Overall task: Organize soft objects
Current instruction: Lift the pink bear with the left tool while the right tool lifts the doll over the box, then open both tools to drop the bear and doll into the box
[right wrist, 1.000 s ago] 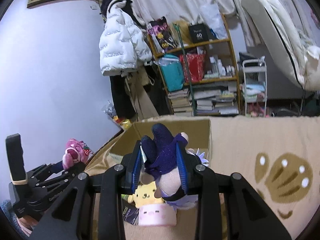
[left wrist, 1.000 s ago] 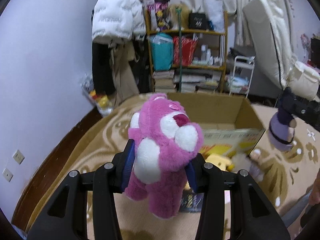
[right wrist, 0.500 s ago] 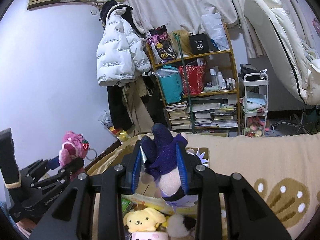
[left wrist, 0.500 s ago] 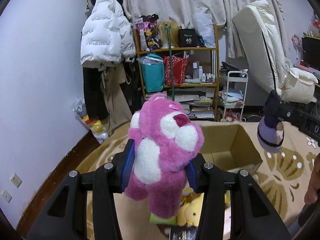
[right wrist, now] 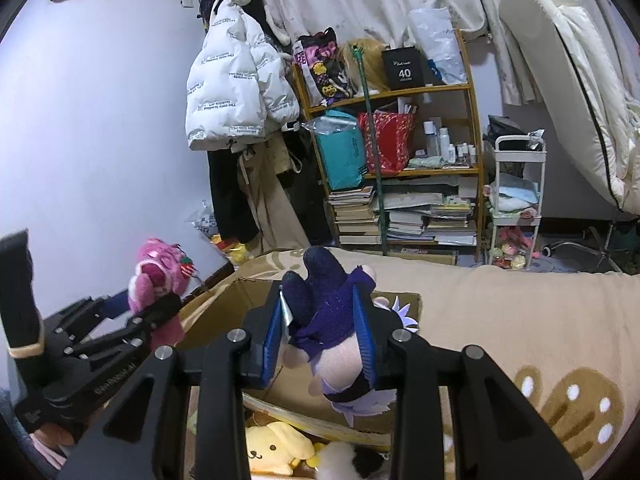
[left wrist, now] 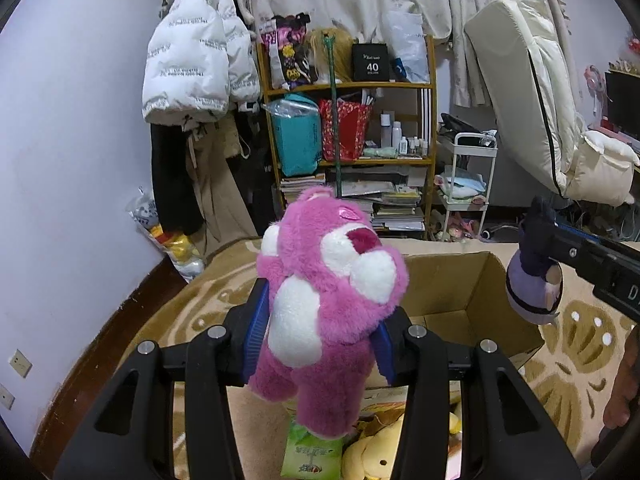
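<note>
My left gripper is shut on a pink plush bear with white patches, held upright in the air; it also shows in the right wrist view. My right gripper is shut on a purple-haired plush doll in dark clothes, seen from the left wrist view hanging head down. An open cardboard box lies on the patterned rug just ahead of both grippers. A yellow plush dog and other soft toys lie on the rug below the grippers.
A green packet lies on the rug below the bear. A wooden shelf with books and bags stands at the back. A white jacket hangs on the left wall. A white cart and a leaning mattress stand to the right.
Both grippers have risen with their toys still held, tilting up from the rug and box towards the shelf. The box now sits lower in both views.
</note>
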Demonstrator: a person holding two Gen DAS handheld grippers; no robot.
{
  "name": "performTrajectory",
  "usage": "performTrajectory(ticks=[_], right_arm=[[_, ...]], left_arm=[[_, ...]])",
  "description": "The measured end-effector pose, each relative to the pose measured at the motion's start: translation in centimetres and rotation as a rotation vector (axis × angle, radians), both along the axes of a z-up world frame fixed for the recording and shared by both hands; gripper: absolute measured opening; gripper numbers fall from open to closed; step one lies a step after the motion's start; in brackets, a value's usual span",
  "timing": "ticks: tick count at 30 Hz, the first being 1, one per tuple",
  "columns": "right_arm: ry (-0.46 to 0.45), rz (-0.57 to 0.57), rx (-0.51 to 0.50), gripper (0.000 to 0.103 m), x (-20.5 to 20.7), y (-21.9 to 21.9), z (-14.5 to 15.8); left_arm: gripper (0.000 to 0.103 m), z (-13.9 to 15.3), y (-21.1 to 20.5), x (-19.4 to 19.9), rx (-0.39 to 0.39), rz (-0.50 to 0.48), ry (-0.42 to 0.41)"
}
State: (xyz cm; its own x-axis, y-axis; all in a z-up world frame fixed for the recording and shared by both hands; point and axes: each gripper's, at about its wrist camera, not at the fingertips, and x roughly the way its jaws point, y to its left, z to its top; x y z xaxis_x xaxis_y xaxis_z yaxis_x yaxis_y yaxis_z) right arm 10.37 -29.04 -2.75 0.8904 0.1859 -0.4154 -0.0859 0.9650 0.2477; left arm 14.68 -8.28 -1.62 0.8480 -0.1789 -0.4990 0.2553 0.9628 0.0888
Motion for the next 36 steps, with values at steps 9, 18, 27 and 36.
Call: performTrajectory(ticks=[9, 18, 27, 36], right_arm=[[0.037, 0.024, 0.045, 0.036, 1.9, 0.4, -1.8], [0.135, 0.007, 0.093, 0.039, 2.7, -0.6, -4.5], [0.103, -0.024, 0.089, 0.068, 1.1, -0.9, -3.8], [0.065, -0.1, 0.017, 0.103, -2.2, -1.0, -1.8]], left_arm=[[0.045, -1.7, -1.8, 1.7, -0.006, -0.024, 0.052], [0.055, -3.9, -2.9, 1.7, 0.064, -0.02, 0.08], [0.068, -3.5, -1.7, 1.3, 0.057, 0.018, 0.07], [0.096, -2.4, -0.1, -0.5, 0.054, 0.057, 0.05]])
